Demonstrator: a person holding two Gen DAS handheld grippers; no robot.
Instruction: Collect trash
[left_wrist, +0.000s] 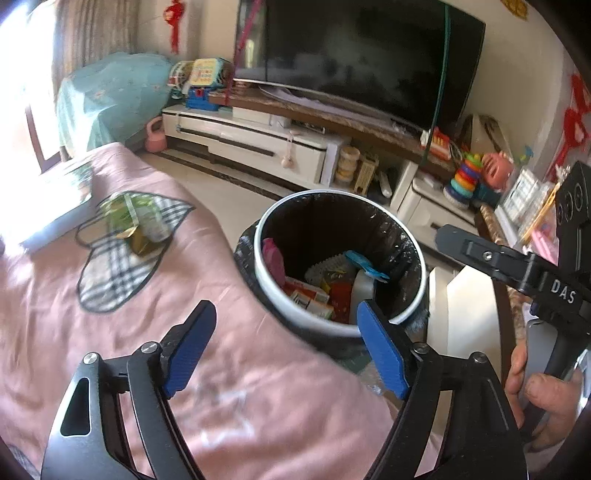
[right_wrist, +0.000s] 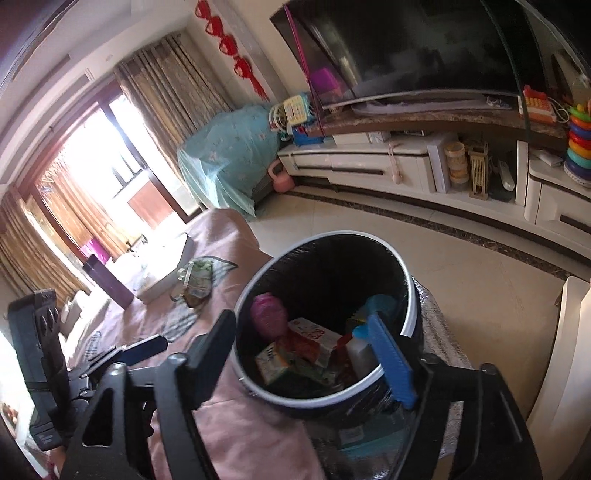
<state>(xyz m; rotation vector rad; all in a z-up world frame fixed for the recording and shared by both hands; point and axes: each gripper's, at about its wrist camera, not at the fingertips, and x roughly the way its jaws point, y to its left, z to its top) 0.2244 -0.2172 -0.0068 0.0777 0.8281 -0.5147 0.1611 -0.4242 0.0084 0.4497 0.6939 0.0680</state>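
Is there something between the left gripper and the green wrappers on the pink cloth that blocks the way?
Nothing visible blocks it. The left gripper is open and empty, and only bare pink cloth lies between it and the green wrappers. The trash bin stands off to the side, beside the cloth's edge.

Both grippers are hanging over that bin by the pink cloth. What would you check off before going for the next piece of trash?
1. Left gripper empty and open: ok, nothing between the blue pads.
2. Right gripper empty and open: ok.
3. Trash bin upright with room left: ok, litter covers only the bottom.
4. Trash still to collect: not ok, a crumpled green wrapper lies on the pink tablecloth.
5. Path to the wrapper: ok, bare cloth lies between it and the left gripper.
6. White box beside the wrapper, trash or not: cannot tell.
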